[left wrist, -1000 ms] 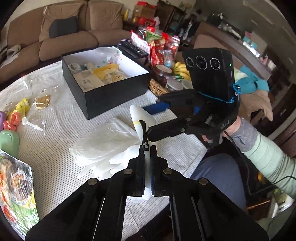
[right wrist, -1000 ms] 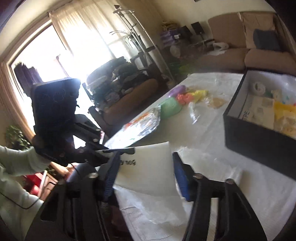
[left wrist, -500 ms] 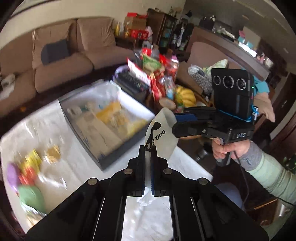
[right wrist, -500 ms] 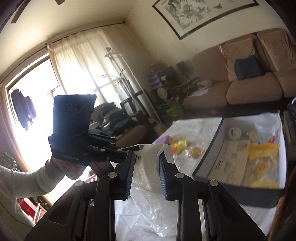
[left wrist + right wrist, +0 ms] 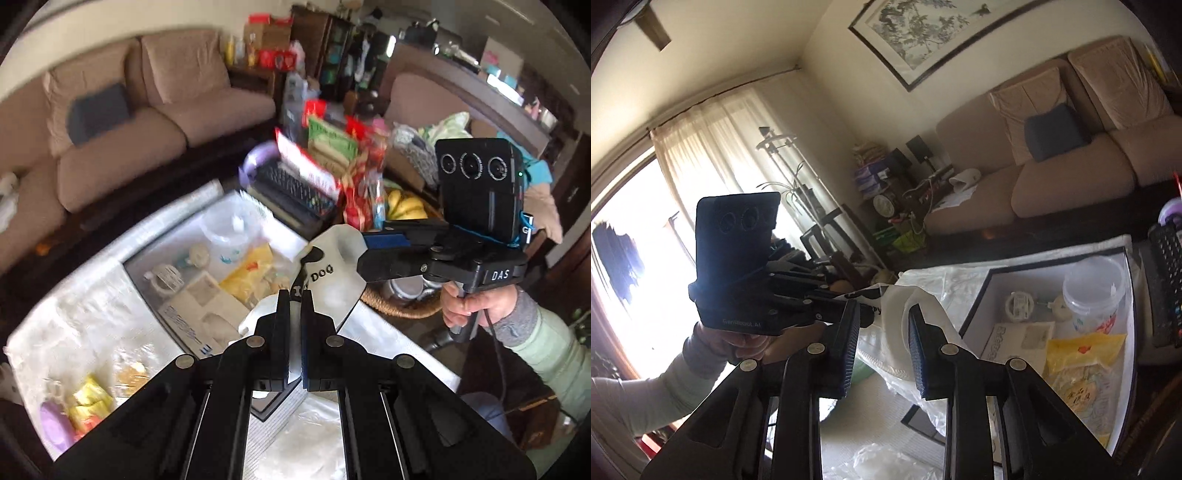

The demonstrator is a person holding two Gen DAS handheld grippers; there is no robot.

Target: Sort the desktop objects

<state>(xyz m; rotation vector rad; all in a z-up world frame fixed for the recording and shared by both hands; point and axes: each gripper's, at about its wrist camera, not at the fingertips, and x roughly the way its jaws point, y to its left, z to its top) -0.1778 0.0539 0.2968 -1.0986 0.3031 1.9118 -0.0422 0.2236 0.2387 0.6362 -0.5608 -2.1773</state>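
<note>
The white plastic bag printed with "Dog" (image 5: 334, 273) hung in the air above the open black box with a white interior (image 5: 192, 295) on the worktop. The left gripper (image 5: 294, 295) had its jaws clamped on the bag's lower edge, pointing forward and up. The right gripper (image 5: 882, 314), held level from the right by a hand in a pale green sleeve (image 5: 469, 302), had its jaws slightly apart around the bag's upper end; whether they pinched it was unclear.
</note>
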